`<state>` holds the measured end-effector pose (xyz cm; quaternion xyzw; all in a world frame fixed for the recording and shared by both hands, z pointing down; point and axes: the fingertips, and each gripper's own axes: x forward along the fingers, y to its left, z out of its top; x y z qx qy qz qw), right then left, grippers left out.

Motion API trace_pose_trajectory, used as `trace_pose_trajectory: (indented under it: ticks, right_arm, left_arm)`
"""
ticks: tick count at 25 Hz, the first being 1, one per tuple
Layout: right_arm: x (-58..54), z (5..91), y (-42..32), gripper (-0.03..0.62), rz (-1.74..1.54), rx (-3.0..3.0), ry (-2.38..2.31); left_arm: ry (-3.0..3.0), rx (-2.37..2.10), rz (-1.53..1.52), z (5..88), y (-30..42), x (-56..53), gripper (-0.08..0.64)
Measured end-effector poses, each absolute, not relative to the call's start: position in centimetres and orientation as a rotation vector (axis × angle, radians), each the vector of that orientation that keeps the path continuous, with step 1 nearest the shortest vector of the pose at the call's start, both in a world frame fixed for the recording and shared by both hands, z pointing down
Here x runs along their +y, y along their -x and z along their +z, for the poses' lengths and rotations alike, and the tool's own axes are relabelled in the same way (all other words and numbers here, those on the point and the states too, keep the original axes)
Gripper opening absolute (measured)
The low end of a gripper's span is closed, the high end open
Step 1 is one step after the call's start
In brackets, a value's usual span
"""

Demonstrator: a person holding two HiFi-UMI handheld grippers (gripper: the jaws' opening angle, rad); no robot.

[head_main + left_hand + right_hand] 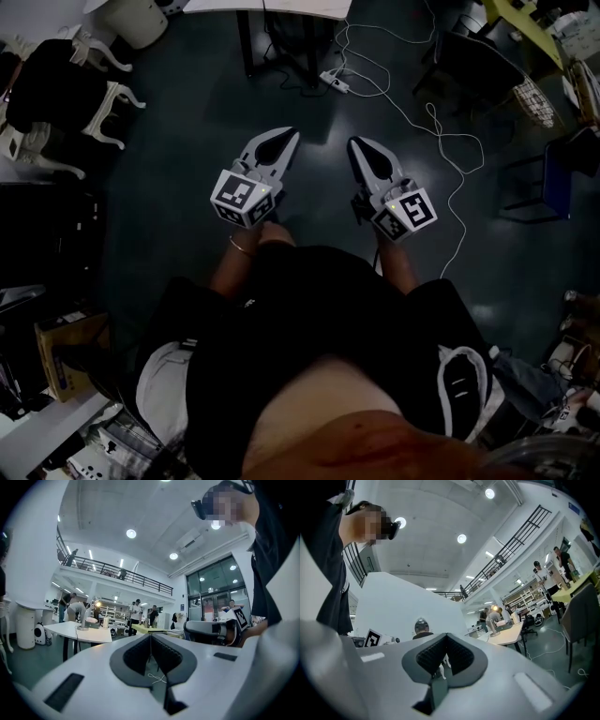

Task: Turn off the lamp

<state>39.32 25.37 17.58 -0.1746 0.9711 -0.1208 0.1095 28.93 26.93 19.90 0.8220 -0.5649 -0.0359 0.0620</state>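
Observation:
The lamp [97, 604] glows lit over a white table [89, 632] far ahead in the left gripper view. In the right gripper view the lamp [494, 607] shines above the same table [511, 632], with a person bent beside it. My left gripper [287, 136] and right gripper [359, 144] are held side by side over the dark floor, both pointing roughly level and far from the lamp. The left gripper's [151, 637] jaws meet at the tip with nothing between them. The right gripper's [446, 637] jaws are also shut and hold nothing.
A power strip [336, 82] and white cables [441, 131] lie on the floor ahead, by a table's legs [246, 42]. White chairs [103, 103] stand at the left, a dark chair [469, 61] at the right. Several people stand deeper in the hall [136, 611].

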Motion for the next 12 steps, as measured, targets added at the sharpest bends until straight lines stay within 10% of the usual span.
trace_pose_trajectory:
  ticks: [12]
  right_arm:
    - [22.7,18.0,-33.5,0.0,-0.358,2.871,0.527]
  left_arm:
    - [-2.471,-1.695,-0.129,20.7,-22.8,23.8,0.012]
